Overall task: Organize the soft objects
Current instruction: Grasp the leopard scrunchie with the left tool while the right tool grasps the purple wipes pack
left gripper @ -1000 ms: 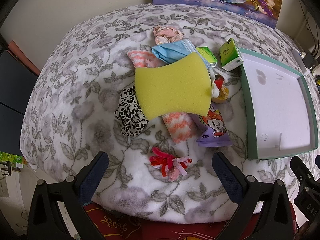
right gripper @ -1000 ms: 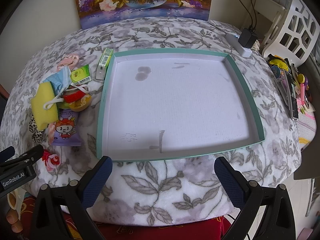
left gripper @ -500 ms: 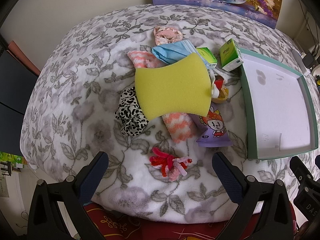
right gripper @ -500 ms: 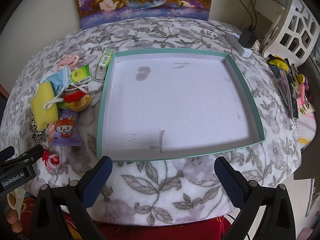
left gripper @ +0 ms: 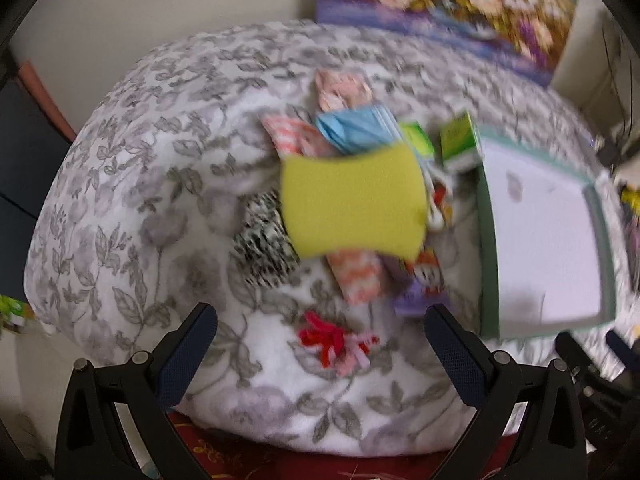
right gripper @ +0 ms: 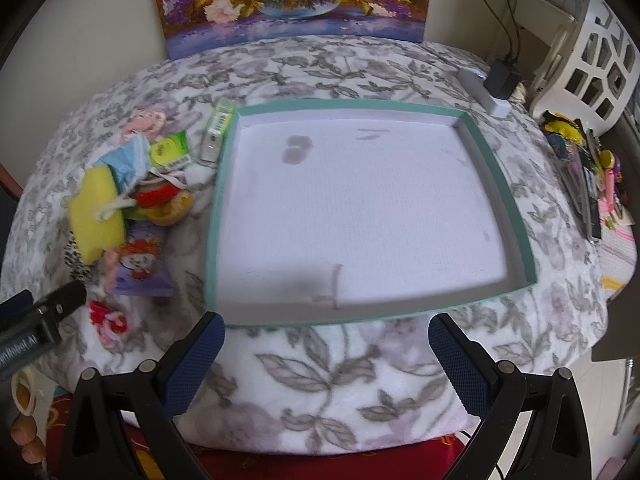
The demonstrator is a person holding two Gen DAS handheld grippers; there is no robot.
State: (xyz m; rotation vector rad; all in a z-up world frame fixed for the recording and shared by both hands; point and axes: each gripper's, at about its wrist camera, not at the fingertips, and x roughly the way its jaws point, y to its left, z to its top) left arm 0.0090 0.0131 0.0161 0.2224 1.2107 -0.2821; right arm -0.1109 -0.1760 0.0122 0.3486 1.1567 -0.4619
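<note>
The left gripper (left gripper: 320,344) hovers at the near edge of the surface (left gripper: 152,208), which is covered with a grey floral fleece; its blue-padded fingers (left gripper: 188,356) are spread wide and grasp nothing. The right gripper (right gripper: 326,360) hovers at the near edge in front of the teal-rimmed tray (right gripper: 496,172), its fingers (right gripper: 194,364) likewise released and empty. The left wrist view is motion-blurred, so fine detail there is uncertain. The soft objects lie in a pile to the left of the tray. A yellow sponge (left gripper: 352,208) rests on top of the pile, overlapping a pink-and-white striped fuzzy cloth (left gripper: 358,280) whose ends show at the far left and near side of the sponge. A black-and-white spotted scrunchie (left gripper: 262,248) lies just left of the sponge, partly under it. A blue face mask (left gripper: 356,128) sits at the far side of the sponge, with a pale pink fabric item (left gripper: 342,88) farther back. A purple packet with a cartoon figure (right gripper: 140,268) lies near the tray's left wall. A red and pink pipe-cleaner bundle (left gripper: 336,344) lies apart from the pile, nearest the left gripper and between its fingers in that view. Two green packets (right gripper: 170,152) lie close to the tray's far left corner. The tray interior is white and holds no items. A floral painting (right gripper: 288,0) stands against the far wall.
</note>
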